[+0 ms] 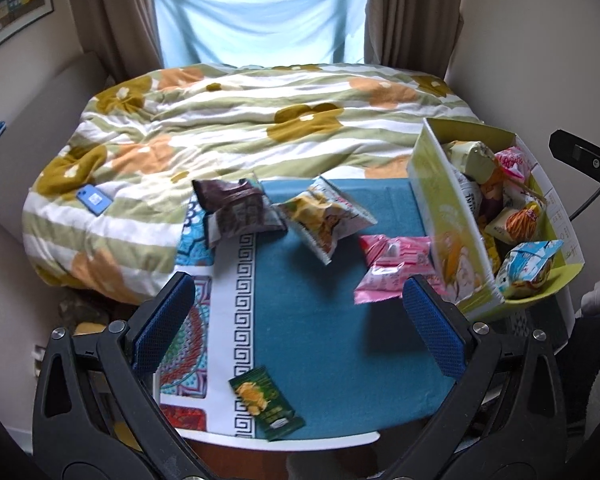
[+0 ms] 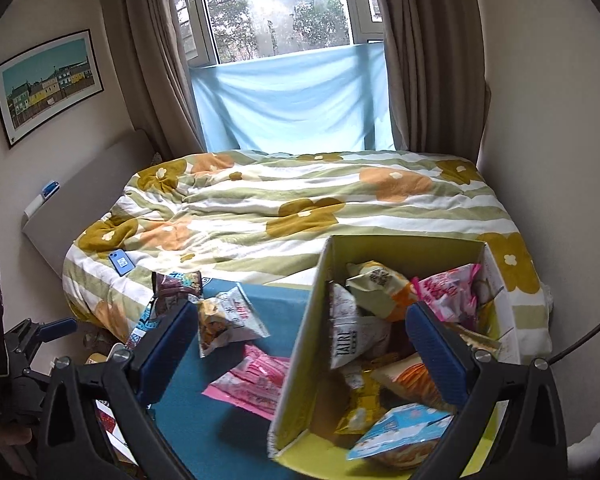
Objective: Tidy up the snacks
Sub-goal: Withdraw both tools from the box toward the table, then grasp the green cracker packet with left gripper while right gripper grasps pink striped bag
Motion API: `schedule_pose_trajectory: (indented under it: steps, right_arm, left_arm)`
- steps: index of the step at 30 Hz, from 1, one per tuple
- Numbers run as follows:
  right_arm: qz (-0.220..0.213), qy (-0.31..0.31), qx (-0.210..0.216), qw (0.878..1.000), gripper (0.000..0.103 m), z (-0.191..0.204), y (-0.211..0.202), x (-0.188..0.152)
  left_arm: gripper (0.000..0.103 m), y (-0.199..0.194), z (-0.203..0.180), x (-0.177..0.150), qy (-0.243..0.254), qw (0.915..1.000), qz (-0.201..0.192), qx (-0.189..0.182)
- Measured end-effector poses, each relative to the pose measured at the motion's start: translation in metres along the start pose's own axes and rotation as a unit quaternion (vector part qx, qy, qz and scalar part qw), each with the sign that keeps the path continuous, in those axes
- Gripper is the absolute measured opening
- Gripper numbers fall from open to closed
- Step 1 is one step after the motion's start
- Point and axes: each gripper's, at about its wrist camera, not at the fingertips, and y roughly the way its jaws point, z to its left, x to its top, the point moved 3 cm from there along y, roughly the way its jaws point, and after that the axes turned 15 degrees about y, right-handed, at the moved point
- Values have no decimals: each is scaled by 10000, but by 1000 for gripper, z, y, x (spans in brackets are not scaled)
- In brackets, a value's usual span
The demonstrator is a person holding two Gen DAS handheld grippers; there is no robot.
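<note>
A green cardboard box [image 1: 444, 216] full of snack packets stands at the right of a blue cloth-covered table [image 1: 332, 328]; it also shows in the right wrist view [image 2: 300, 352]. On the cloth lie a dark brown packet [image 1: 236, 212], a yellow-white packet [image 1: 328, 216], pink packets [image 1: 392, 268] and a small green packet [image 1: 266, 402]. My left gripper [image 1: 298, 326] is open and empty above the cloth, near the pink packets. My right gripper [image 2: 300, 354] is open and empty, over the box's left wall, one finger over the box contents.
A bed with a flowered striped duvet [image 1: 228, 120] lies behind the table, with a blue phone [image 1: 94, 199] on it. Curtains and a window stand at the back. A black tripod [image 2: 16, 360] stands at the left. A patterned border [image 1: 246, 320] runs down the cloth's left side.
</note>
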Motion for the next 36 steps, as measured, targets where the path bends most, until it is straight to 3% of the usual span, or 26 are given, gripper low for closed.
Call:
schedule_pose_trajectory:
  steps: [10,17,19,22,26,28,32,36]
  right_arm:
    - [253,62,-355,9990,103,67,24,-69]
    - [514,47,-749,9958,103,87,61,-120]
    - [592,-143,-842,9946,103,90,75,-134]
    - [658,-517,-972,9917,103,93,98,-148]
    - [680,-730,-1009,9899,103,89,124,-157]
    - [697,-739,-1004,9897,103,84,135,-157]
    - [650,-826,-1050,9889,103,80,150,-158]
    - [517,-845,-1408,9851,102,75,164,-153]
  left_arm:
    - [103,9,59,-92,-242,9981,533,-168]
    - [102,61,38,-151,-612,9896,1163,-583]
    - [97,78,28,-162,-712,9867,1314,-632]
    - [87,102,15,-175,-876,9823,1522,-655]
    - [84,126,2,-184,-943,9789,1748,-483]
    - [73,136,-3,-188,-948,9763,1896,-433]
    - [72,141,-10,-184,-701,9790,1897,-258]
    - [68,147,-6,-174,-656,9807,1822,-272]
